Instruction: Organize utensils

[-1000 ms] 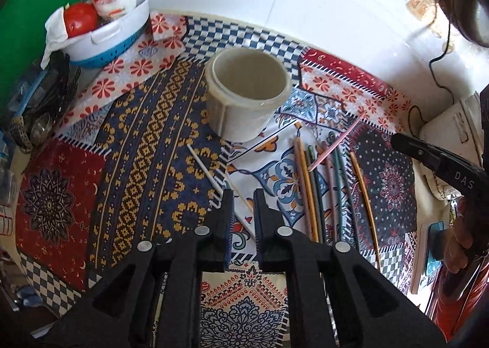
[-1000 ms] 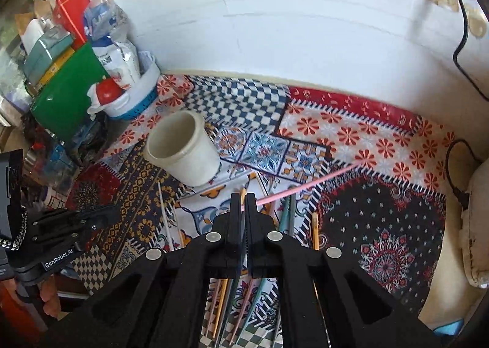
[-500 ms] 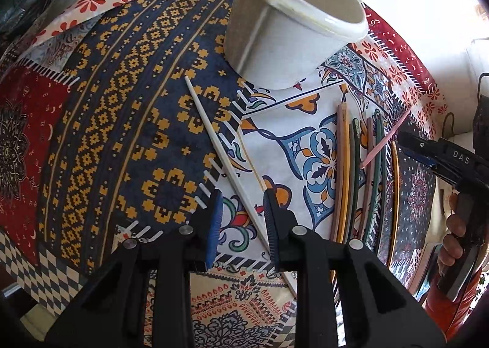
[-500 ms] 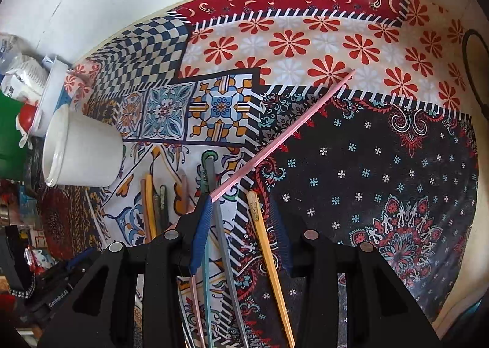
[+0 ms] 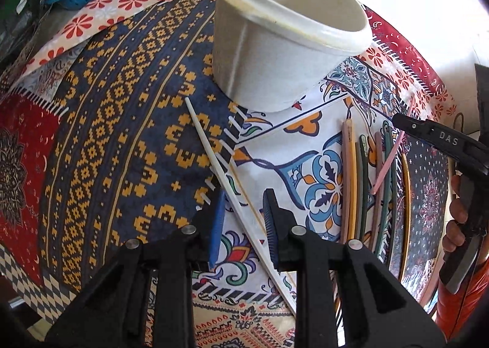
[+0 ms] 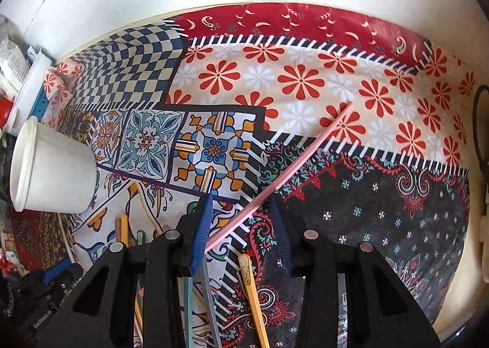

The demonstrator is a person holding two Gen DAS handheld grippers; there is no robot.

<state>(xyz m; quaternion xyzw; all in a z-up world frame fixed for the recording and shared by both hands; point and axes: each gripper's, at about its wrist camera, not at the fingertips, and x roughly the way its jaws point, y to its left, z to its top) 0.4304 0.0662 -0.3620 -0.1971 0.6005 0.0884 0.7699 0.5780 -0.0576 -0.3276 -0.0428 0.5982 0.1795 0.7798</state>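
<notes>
Left gripper (image 5: pixel 244 219): jaws closing, straddling the white chopstick (image 5: pixel 226 177) at frame centre, pads not yet pressing it. Right gripper (image 6: pixel 241 225): jaws closing around the pink chopstick (image 6: pixel 284 177), which lies diagonally across the other sticks; no contact visible. Both point steeply down, likely for a pinch off the cloth (image 5: pixel 122 140). White cup (image 5: pixel 284 33) stands upper centre, probably the destination. Remaining chopsticks (image 5: pixel 360 183) lie right of centre.

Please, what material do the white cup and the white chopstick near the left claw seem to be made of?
White cup: probably plastic, matte off-white; a moulded rim band and a faint vertical seam suggest it, though ceramic is not excluded.
White chopstick: likely plastic or melamine; uniform white, smooth, no wood grain visible. It lies on the patterned cloth, between the jaws of the left claw, which are closing.
</notes>
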